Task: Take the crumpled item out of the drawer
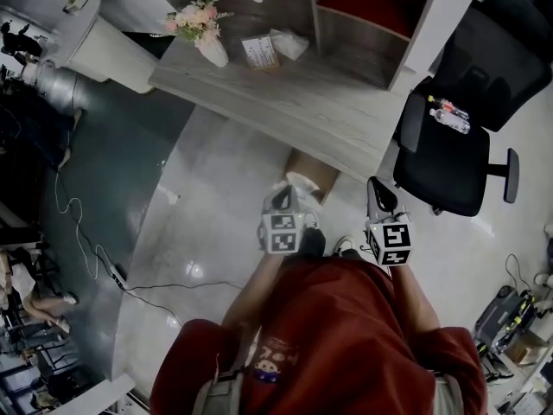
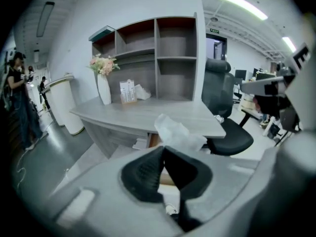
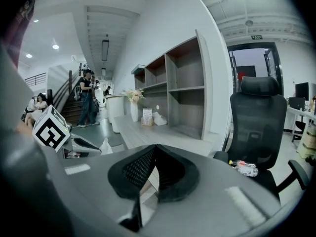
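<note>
The crumpled item [image 2: 177,132] is a wad of white paper or plastic. It sticks out past the tips of my left gripper [image 2: 163,148], whose jaws are shut on it. In the head view the left gripper [image 1: 283,201] holds the wad [image 1: 302,183] just in front of the open brown drawer [image 1: 318,169] under the grey desk [image 1: 294,102]. My right gripper [image 1: 378,194] hangs beside it to the right. Its jaws [image 3: 156,147] are shut with nothing between them. The right gripper view also shows the left gripper [image 3: 74,143] and the wad [image 3: 105,146].
A black office chair [image 1: 449,145] with a plastic bottle [image 1: 449,115] on its seat stands right of the desk. A vase of flowers [image 1: 200,26] and a small box [image 1: 259,50] sit on the desk. A cable [image 1: 86,249] trails across the floor. People stand at the left.
</note>
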Motion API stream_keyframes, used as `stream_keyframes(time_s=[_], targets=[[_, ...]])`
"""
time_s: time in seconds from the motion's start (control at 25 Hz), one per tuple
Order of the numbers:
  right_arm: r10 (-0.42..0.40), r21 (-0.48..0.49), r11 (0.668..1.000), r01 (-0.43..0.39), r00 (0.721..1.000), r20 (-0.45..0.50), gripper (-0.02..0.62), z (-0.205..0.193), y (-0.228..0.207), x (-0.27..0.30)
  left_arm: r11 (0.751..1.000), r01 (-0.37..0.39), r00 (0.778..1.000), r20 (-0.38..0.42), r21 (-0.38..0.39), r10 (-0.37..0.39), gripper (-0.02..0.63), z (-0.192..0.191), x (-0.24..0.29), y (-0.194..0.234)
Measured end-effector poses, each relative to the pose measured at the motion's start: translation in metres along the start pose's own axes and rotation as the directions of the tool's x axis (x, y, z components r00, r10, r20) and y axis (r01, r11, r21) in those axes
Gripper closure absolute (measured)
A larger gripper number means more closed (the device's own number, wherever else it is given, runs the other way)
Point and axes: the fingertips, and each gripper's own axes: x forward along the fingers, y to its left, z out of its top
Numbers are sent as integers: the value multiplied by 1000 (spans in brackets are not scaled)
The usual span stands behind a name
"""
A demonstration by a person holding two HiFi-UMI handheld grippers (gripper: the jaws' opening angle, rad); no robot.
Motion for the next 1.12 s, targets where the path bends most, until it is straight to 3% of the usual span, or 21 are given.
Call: stream_keyframes(time_s=[0.44,1.12], targets=[[-3,10,1000,3,1000,18,595,9,-4,-1,999,-21,985,168,-27,26,607,44,-31,3],[1,2,1000,-1,1000,-3,595,4,3,3,999,-8,980,196,-43,17,607,47,-34,7]])
